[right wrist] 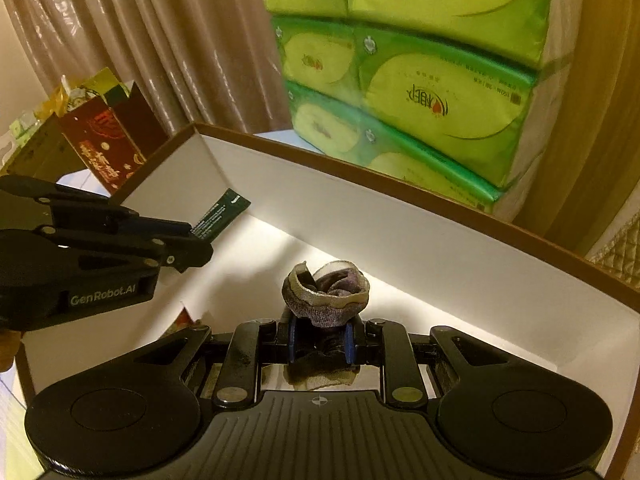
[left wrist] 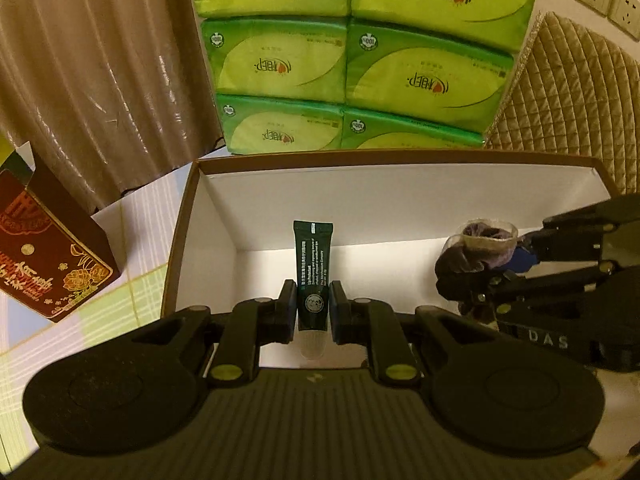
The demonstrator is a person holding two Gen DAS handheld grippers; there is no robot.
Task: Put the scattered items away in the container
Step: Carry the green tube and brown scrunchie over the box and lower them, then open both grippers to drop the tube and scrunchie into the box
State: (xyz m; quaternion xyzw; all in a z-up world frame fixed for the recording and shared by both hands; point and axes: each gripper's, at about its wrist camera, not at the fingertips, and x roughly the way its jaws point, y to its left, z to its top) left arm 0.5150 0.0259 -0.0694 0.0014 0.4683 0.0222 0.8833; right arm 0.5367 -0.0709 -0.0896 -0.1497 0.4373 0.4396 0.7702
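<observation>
Box (left wrist: 208,216) holds tube (left wrist: 312,268) (tool-clamped).

Home room: curtain (left wrist: 100,80), stacked tissue packs (left wrist: 360,60), wall sockets (left wrist: 608,0).

Left gripper (left wrist: 313,307) clamped, level; right gripper (right wrist: 320,340) clamped alongside.

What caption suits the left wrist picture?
Left tool holds a dark green tube over the white box.
</observation>
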